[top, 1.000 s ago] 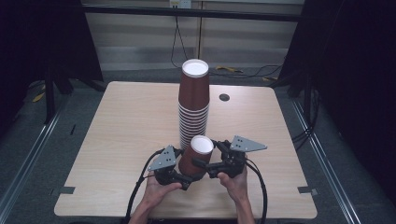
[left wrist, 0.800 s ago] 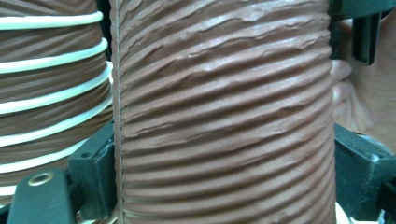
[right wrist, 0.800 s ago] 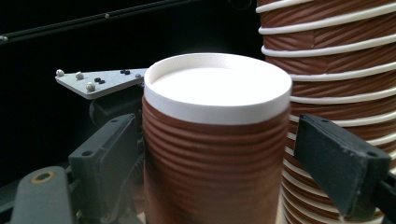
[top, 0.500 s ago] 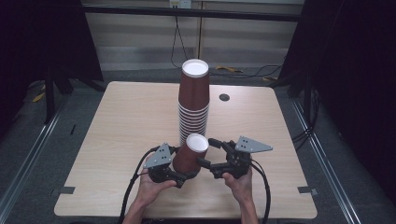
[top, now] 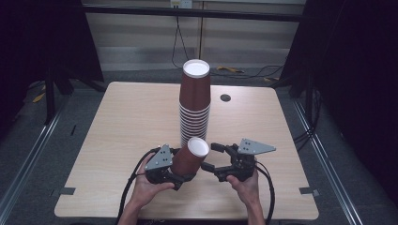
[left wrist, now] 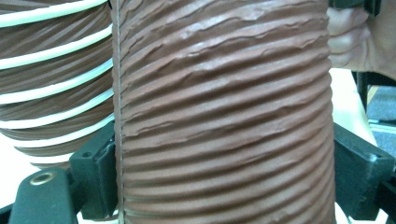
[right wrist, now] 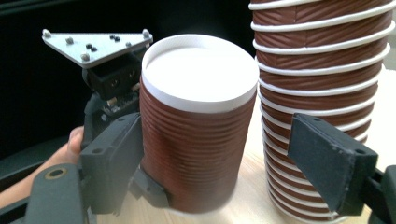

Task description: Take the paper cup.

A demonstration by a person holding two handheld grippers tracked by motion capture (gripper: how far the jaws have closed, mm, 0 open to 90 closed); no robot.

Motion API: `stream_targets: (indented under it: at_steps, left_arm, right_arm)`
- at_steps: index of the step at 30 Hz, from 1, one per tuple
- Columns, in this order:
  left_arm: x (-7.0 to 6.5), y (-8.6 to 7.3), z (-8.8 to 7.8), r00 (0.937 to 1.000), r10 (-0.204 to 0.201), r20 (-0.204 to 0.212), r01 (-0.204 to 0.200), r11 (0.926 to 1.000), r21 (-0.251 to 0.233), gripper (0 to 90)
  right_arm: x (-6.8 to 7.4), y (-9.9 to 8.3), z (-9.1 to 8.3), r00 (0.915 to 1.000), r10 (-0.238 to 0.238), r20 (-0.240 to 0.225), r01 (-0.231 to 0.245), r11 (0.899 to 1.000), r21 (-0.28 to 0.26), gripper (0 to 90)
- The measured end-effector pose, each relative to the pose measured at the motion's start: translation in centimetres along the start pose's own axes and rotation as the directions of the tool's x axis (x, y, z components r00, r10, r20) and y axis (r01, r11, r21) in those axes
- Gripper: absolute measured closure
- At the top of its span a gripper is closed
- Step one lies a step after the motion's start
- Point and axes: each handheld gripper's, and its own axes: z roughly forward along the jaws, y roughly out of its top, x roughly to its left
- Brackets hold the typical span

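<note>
Table point(top: 117, 122) is viewed from above; light wood, with forearms entering at 6 o'clock.

Left gripper point(top: 180, 171) is found at about 7 o'clock of table centre, held in the left hand point(top: 148, 187). A single brown ribbed cup point(top: 190, 157) is clamped between its jaws, upside down and tilted, white base turned toward 1 o'clock. In the left gripper view the cup point(left wrist: 224, 116) is seen pressed on both sides by the black jaws, with the ribbed wall creased near the top. The jaws have just been closing a little further, with the cup between them.

Stack point(top: 195, 105) of nested upturned cups is placed at table centre, upright, just past the held cup at its 12 o'clock. White rims are seen banded along the lower half of the stack point(right wrist: 322, 93). Whether cup and stack touch cannot be told.

Right gripper point(top: 211, 157) is held at about 5 o'clock of centre in the right hand point(top: 246, 187), pointing toward 9 o'clock. Its jaws are spread apart, nothing pinched. In the right gripper view the cup point(right wrist: 198, 126) is seen between its jaws, close by the left-side jaw, and the other jaw is seen in front of the stack.

A small dark hole point(top: 225, 98) is noted in the table at 1 o'clock, well apart from the cups.
</note>
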Motion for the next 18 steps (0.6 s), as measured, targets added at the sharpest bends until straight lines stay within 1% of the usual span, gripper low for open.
stream_targets:
  at_steps: [2, 5, 6, 8, 9, 10, 12, 14, 15, 16, 17, 18]
  left_arm:
    - [0.17, 0.15, -0.09, 1.0000, 0.002, 0.009, -0.002, 1.0000, 0.008, 13.6]
    - [0.32, 0.27, -0.25, 1.0000, 0.000, 0.007, -0.001, 0.9999, 0.015, 13.7]
    - [0.57, 0.27, -0.39, 1.0000, 0.000, 0.005, 0.000, 0.9998, 0.021, 13.7]
    - [0.74, 0.19, -0.46, 0.9999, -0.010, 0.010, 0.010, 0.9996, 0.026, 13.9]
    - [0.74, 0.19, -0.46, 0.9999, -0.010, 0.010, 0.010, 0.9996, 0.026, 13.9]
    - [0.79, 0.16, -0.50, 0.9999, -0.006, 0.011, 0.005, 0.9991, 0.042, 13.9]
    - [0.82, 0.19, -0.41, 0.9998, -0.004, 0.019, 0.003, 0.9988, 0.049, 14.0]
    - [0.93, 0.35, -0.39, 0.9998, 0.013, 0.016, -0.014, 0.9970, 0.076, 14.0]
    - [0.93, 0.35, -0.39, 0.9998, 0.013, 0.016, -0.014, 0.9970, 0.076, 14.0]
    - [0.99, 0.49, -0.30, 0.9997, 0.015, 0.019, -0.017, 0.9961, 0.086, 13.9]
    - [0.99, 0.49, -0.30, 0.9997, 0.015, 0.019, -0.017, 0.9961, 0.086, 13.9]
    - [1.05, 0.61, -0.23, 0.9995, 0.022, 0.022, -0.024, 0.9950, 0.097, 13.9]
  right_arm:
    - [-0.02, -0.04, -0.11, 0.9999, -0.009, 0.006, 0.009, 1.000, 0.015, 17.9]
    - [-0.04, -0.07, -0.29, 0.9996, -0.022, 0.017, 0.021, 0.999, 0.044, 17.8]
    - [-0.06, -0.07, -0.37, 0.9993, -0.027, 0.027, 0.025, 0.998, 0.052, 17.7]
    - [-0.07, -0.07, -0.41, 0.9966, -0.041, 0.071, 0.036, 0.997, 0.067, 16.3]
    - [-0.17, -0.11, -0.40, 0.9971, -0.036, 0.067, 0.031, 0.997, 0.073, 16.4]
    - [-0.21, -0.15, -0.38, 0.9980, -0.026, 0.057, 0.021, 0.997, 0.079, 16.4]
    - [-0.17, -0.19, -0.32, 0.9969, -0.034, 0.071, 0.028, 0.995, 0.093, 16.5]
    - [-0.18, -0.18, -0.34, 0.9975, -0.039, 0.059, 0.033, 0.994, 0.104, 17.8]
    - [-0.18, -0.18, -0.34, 0.9975, -0.039, 0.059, 0.033, 0.994, 0.104, 17.8]
    - [-0.09, -0.17, -0.38, 0.9962, -0.055, 0.068, 0.047, 0.993, 0.112, 18.1]
    - [-0.09, -0.17, -0.38, 0.9962, -0.055, 0.068, 0.047, 0.993, 0.112, 18.1]
    - [-0.12, -0.15, -0.47, 0.9967, -0.057, 0.058, 0.049, 0.991, 0.123, 18.1]
